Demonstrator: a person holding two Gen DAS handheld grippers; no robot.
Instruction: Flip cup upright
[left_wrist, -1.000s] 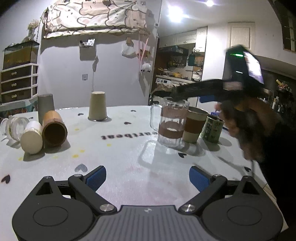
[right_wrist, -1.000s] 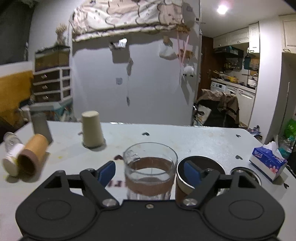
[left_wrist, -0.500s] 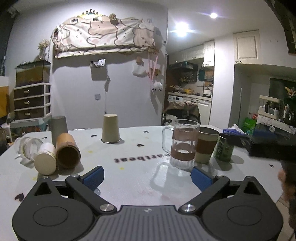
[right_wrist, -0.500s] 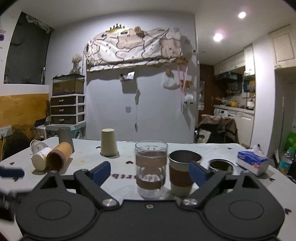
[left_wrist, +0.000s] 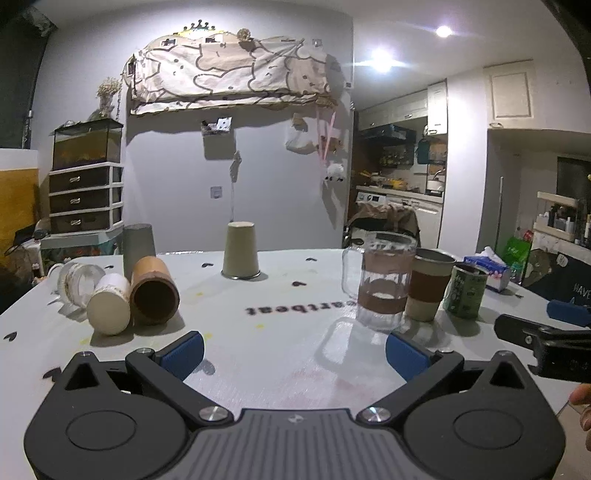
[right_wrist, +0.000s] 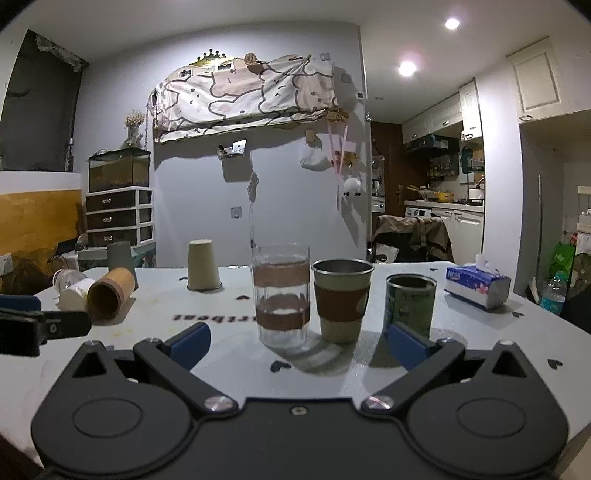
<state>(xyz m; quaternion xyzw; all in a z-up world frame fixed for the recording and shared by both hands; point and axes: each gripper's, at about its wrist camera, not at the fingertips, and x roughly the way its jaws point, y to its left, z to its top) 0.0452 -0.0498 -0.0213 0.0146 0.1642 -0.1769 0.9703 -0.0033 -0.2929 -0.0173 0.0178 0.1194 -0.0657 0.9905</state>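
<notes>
A beige paper cup (left_wrist: 240, 250) stands upside down at the far middle of the white table; it also shows in the right wrist view (right_wrist: 202, 264). A brown cup (left_wrist: 154, 291) lies on its side at the left, next to a white cup (left_wrist: 109, 306), a clear glass (left_wrist: 75, 279) and an upside-down grey cup (left_wrist: 138, 245). My left gripper (left_wrist: 294, 353) is open and empty near the front edge. My right gripper (right_wrist: 299, 341) is open and empty, just short of an upright glass (right_wrist: 282, 295), a sleeved metal cup (right_wrist: 342, 300) and a green can (right_wrist: 409, 304).
A tissue box (right_wrist: 477, 286) lies at the table's right edge. The table (left_wrist: 280, 295) carries printed hearts and lettering. My right gripper's finger (left_wrist: 546, 343) shows at the right of the left wrist view, my left gripper's (right_wrist: 33, 325) at the left of the right wrist view.
My right gripper has drawn back from around the upright glass to the near table edge. Both grippers have pulled back and levelled out. No cup has moved.
</notes>
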